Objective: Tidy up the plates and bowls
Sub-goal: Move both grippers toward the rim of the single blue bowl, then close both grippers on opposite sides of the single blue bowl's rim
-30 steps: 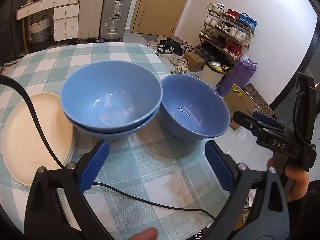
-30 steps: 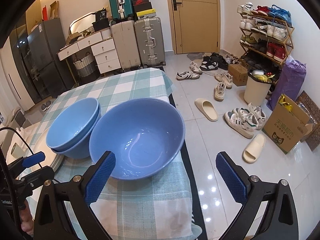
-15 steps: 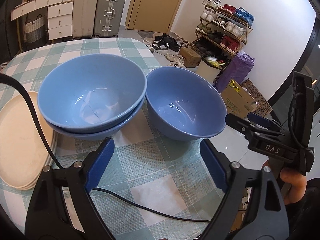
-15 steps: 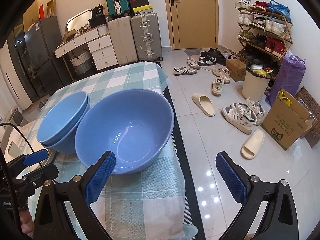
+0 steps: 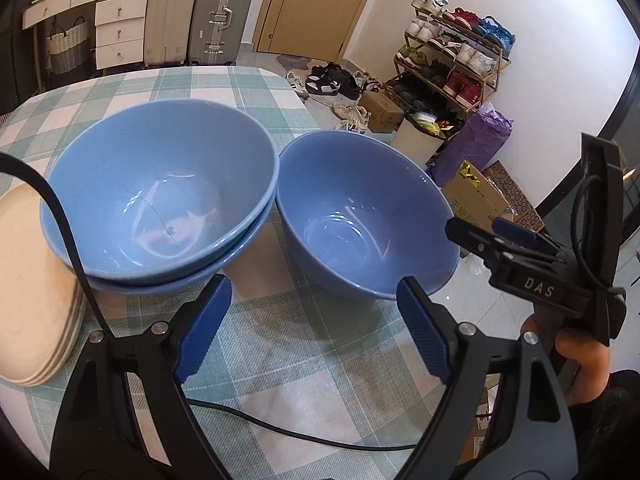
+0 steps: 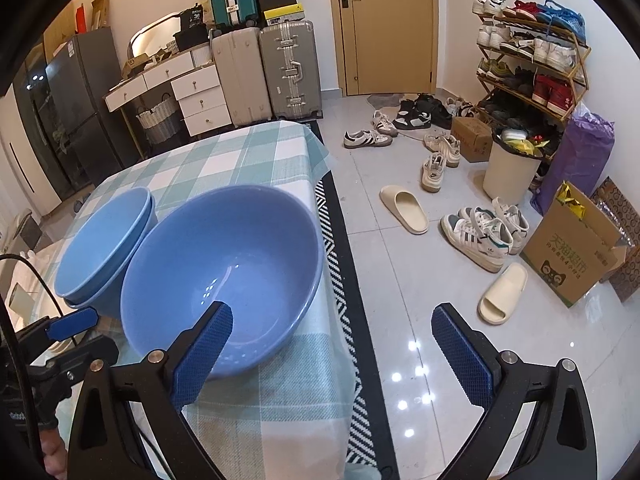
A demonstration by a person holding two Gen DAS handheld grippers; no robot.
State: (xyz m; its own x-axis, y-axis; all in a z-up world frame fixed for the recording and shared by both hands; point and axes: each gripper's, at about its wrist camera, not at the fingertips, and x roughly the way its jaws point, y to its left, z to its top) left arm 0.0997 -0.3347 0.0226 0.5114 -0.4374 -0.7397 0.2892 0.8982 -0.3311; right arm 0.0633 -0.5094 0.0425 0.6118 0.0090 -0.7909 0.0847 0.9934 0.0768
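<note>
Table, round, w/ teal-and-white checked cloth (image 5: pixel 288 344): holds all crockery listed below

1. Stack of two glossy blue ceramic bowls (image 5: pixel 160 196), nested, upright, mid-table; upper bowl shows a fine hairline mark inside. Seen also from right wrist cam (image 6: pixel 100 248), at left of view

2. Single glossy blue ceramic bowl (image 5: pixel 360 216), upright, empty, near the table's edge on the shoe-rack side; rim just beside or touching the stack, contact cannot be told. From right wrist cam (image 6: pixel 228 272) it sits close in front of the tool

3. Stack of cream-coloured flat plates (image 5: pixel 32 280), approx. three by the edge lines, at far left of left cam, next to the bowl stack; part hidden by cable

4. Black cable (image 5: pixel 280 432), runs across the cloth in front of the bowls & up over the plates

Tools:
- Left gripper (image 5: pixel 316 320): blue-padded jaws spread wide, nothing between them, low over the cloth just short of the gap betw. stack & single bowl
- Right gripper (image 6: pixel 332 344): jaws spread wide, holding nothing; left finger pad (image 6: pixel 204 352) overlaps the single bowl's near rim in view, other finger out past the table edge over the floor. Contact w/ rim cannot be told. Also visible in left cam (image 5: pixel 496 236), beside the single bowl

Background: shoe rack w/ trainers (image 6: pixel 532 60), silver & beige suitcases (image 6: pixel 264 72), cardboard box (image 6: pixel 576 252), cream slides on white tile floor (image 6: pixel 404 208)
</note>
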